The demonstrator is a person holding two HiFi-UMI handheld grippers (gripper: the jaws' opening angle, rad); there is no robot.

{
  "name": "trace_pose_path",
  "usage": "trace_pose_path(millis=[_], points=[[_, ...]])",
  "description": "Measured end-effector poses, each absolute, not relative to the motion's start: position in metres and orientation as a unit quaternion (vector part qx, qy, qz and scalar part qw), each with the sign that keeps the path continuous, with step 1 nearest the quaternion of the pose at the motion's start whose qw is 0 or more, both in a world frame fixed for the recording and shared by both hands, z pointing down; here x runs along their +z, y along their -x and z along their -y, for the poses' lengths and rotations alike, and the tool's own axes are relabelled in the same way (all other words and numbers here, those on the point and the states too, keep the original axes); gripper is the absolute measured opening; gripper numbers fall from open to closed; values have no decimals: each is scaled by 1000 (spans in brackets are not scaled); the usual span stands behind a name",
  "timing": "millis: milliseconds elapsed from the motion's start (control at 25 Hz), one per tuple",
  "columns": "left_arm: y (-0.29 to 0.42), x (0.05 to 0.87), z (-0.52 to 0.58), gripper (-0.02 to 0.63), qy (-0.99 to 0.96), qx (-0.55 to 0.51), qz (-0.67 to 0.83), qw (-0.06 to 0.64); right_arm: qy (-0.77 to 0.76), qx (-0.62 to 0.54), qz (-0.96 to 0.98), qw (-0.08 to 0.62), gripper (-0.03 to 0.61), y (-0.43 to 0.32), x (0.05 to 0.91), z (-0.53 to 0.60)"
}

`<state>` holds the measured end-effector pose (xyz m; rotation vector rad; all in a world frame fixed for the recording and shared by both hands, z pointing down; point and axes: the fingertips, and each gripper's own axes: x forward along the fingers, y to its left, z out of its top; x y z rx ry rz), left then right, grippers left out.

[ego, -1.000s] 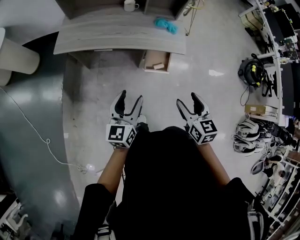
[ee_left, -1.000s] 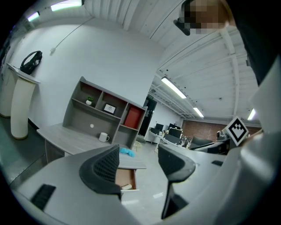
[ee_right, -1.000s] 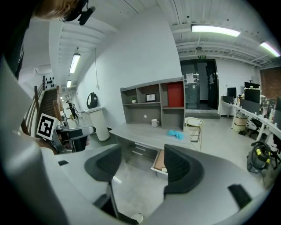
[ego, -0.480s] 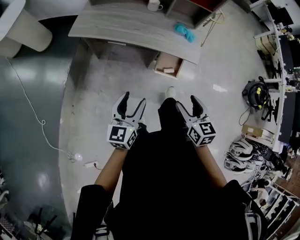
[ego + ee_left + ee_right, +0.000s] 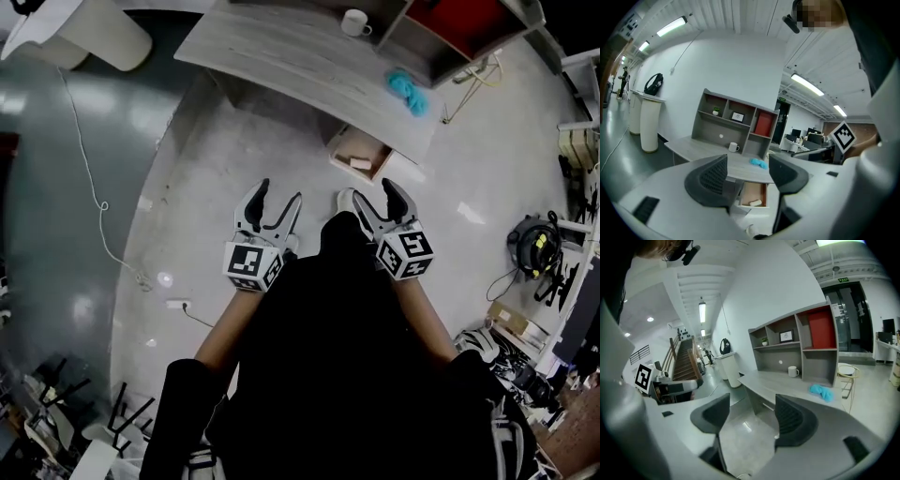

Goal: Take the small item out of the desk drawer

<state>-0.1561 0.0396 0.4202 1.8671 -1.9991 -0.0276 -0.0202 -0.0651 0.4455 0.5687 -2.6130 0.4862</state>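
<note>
The grey desk (image 5: 309, 58) stands ahead, its wooden drawer (image 5: 357, 155) pulled open under the right end. A small pale item (image 5: 360, 163) lies inside the drawer; the left gripper view shows this item (image 5: 754, 203) too. My left gripper (image 5: 278, 201) and right gripper (image 5: 372, 196) are held at waist height, well short of the desk. Both are open with nothing between their jaws. The drawer (image 5: 753, 195) shows between the left gripper's jaws (image 5: 747, 174). The right gripper (image 5: 749, 418) looks at the desk's left part (image 5: 778, 383).
A white mug (image 5: 354, 22) and a crumpled turquoise cloth (image 5: 410, 91) sit on the desk, with a grey shelf unit (image 5: 459, 28) behind. A white cable (image 5: 89, 192) trails across the floor at left. Gear and helmets (image 5: 534, 248) line the right side.
The person has walked closer to the desk and turned, so the desk and drawer now sit nearer and to the right. Both grippers stay open and in the same pose.
</note>
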Motion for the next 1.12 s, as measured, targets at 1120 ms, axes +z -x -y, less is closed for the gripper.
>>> trace_pose_path(millis=[1120], points=[[113, 467, 186, 256, -591, 34, 768, 244, -101, 203, 946, 232, 285, -3, 485, 330]])
